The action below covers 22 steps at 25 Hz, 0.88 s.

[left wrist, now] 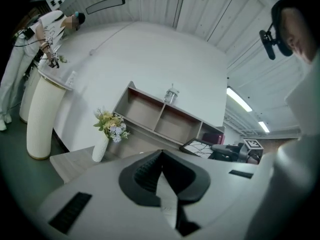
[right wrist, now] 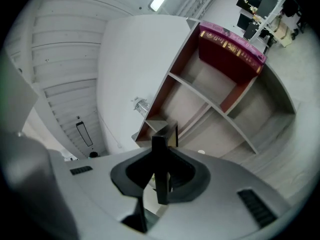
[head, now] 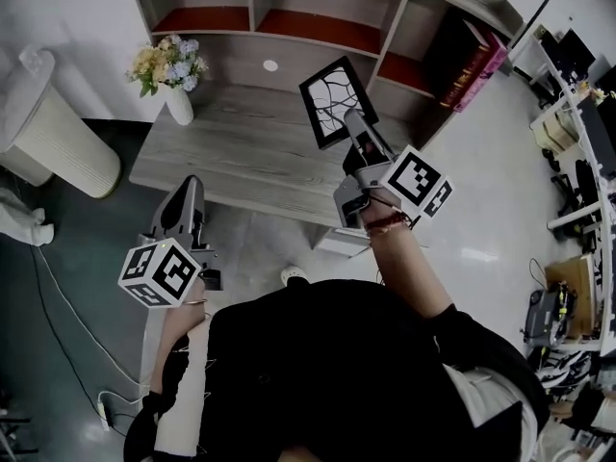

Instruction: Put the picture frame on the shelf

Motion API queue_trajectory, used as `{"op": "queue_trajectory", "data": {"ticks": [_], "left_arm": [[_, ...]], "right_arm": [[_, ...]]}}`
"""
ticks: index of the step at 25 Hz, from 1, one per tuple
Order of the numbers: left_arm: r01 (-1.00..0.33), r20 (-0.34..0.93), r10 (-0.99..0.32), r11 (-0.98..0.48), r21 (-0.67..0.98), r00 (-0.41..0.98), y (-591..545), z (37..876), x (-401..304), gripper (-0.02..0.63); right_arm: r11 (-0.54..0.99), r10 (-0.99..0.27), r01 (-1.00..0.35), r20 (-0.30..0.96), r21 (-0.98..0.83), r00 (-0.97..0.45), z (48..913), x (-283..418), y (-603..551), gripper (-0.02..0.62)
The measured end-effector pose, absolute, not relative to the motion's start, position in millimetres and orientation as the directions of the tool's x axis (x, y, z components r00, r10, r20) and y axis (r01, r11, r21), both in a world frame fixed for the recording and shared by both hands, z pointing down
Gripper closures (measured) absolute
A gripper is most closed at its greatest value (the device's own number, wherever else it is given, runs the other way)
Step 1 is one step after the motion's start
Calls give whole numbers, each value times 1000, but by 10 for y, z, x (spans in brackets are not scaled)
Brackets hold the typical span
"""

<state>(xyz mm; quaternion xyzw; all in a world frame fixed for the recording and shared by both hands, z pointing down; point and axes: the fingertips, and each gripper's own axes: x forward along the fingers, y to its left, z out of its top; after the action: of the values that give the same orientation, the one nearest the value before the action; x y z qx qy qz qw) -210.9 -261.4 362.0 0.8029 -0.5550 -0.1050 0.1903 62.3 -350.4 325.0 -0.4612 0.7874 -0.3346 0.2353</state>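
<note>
Picture frame (head: pixel 335 99), thin black rectangle with branching lines, we clamp in our right gripper (head: pixel 350 118) over wood-grain desk (head: pixel 231 157), left gripper (head: pixel 190 185) jaws pressed together.

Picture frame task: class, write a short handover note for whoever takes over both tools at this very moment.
Right tool: shut on the picture frame, held in the air over the desk, short of the shelf.
Left tool: shut, empty, at the desk's near edge.
Done: frame picked up.
Left: set it in a shelf compartment, release.
</note>
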Motion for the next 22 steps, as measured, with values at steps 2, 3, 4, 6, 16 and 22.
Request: {"op": "queue_trajectory", "data": {"ticks": [2,3,4,6,16,22], "left_arm": [[-856,38,-937,-299,422,346,-2742,3600,-2154,594],[-858,36,-940,-292,422,338,-2804,3591,-2181,594],[-860,34,-943,-286,422,330,-2862,3582,-2207,594],[-864,31,-948,-274,424,315,-2955,3572,-2261,594],[-871,55,-966,-203,448,253,-3219,3676,-2563,594],[-877,67,-973,-170,450,222,-3304,3700,-2704,594]], "right_arm": [[361,-884,-563,-79,-743,-461,3184,636,-3695,531],[365,-884,-562,-87,-742,-459,3152,646,-3786,531],[369,-884,-561,-94,-741,-457,3118,659,-3877,531],[375,-886,-560,-109,-739,-450,3053,693,-4055,531],[372,-914,-571,-180,-731,-365,2769,838,-4911,531],[315,-938,-566,-158,-762,-310,2842,862,-5262,531]]}}
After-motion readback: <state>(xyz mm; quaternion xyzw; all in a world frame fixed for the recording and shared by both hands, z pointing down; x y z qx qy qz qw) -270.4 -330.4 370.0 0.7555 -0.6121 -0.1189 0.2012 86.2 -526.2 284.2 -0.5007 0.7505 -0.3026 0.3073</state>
